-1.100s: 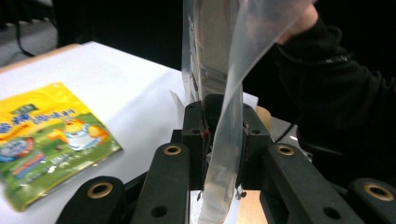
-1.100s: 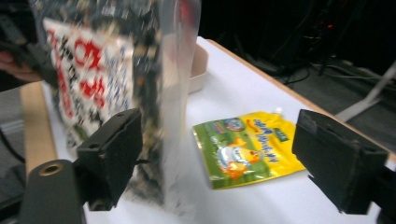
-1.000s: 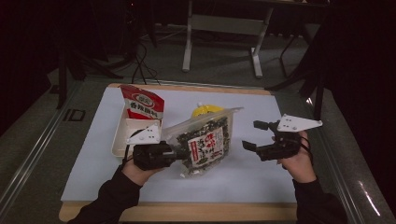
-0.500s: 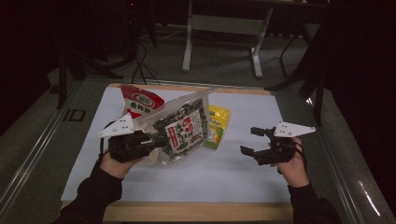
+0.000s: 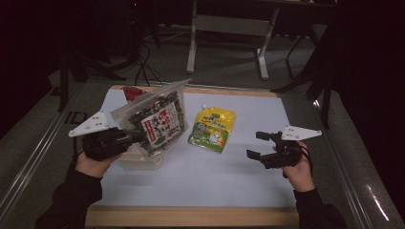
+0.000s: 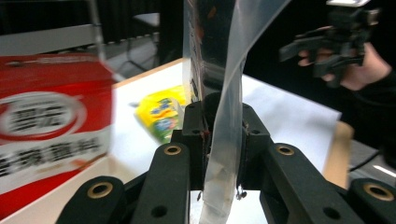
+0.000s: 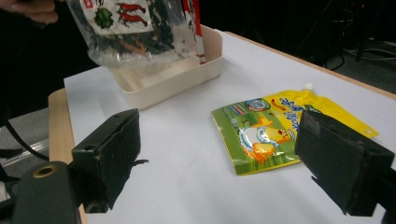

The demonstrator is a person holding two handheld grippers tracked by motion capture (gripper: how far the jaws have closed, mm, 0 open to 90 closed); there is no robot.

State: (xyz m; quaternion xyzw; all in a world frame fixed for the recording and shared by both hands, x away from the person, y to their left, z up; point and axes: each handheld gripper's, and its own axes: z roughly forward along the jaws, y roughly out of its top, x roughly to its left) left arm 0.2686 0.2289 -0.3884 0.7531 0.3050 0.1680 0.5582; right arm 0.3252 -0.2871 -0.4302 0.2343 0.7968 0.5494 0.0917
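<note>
Jaws first: the left gripper point(image 6: 219, 140) is clamped tight on the clear edge of a transparent bag of dark seaweed snacks point(image 5: 155, 117), you can see the plastic squeezed flat between the two black jaws in the left gripper view. That bag is up off the table, tilted, hanging over the cream tray point(image 7: 187, 74) near the left edge of the worktop. In the right gripper view the bottom of the bag dangles just above the tray's inside, can't tell if it's touching. A red packet point(image 6: 51, 121) stands in the tray behind the bag, and in the high view only its red corner pokes out near the far left corner.

The right gripper point(image 5: 261, 145) has its jaws spread wide with nothing between them, held above the worktop point(image 5: 215, 176) toward the right edge. Looking along its jaws you see the yellow-green spout pouch point(image 7: 280, 128) lying flat on the white sheet, roughly mid-table toward the far edge, well apart from the tray and not touching anything else.

Left hand point(image 5: 93, 164) and right hand point(image 5: 301, 171) both come in from the near edge, dark sleeves on both arms.
</note>
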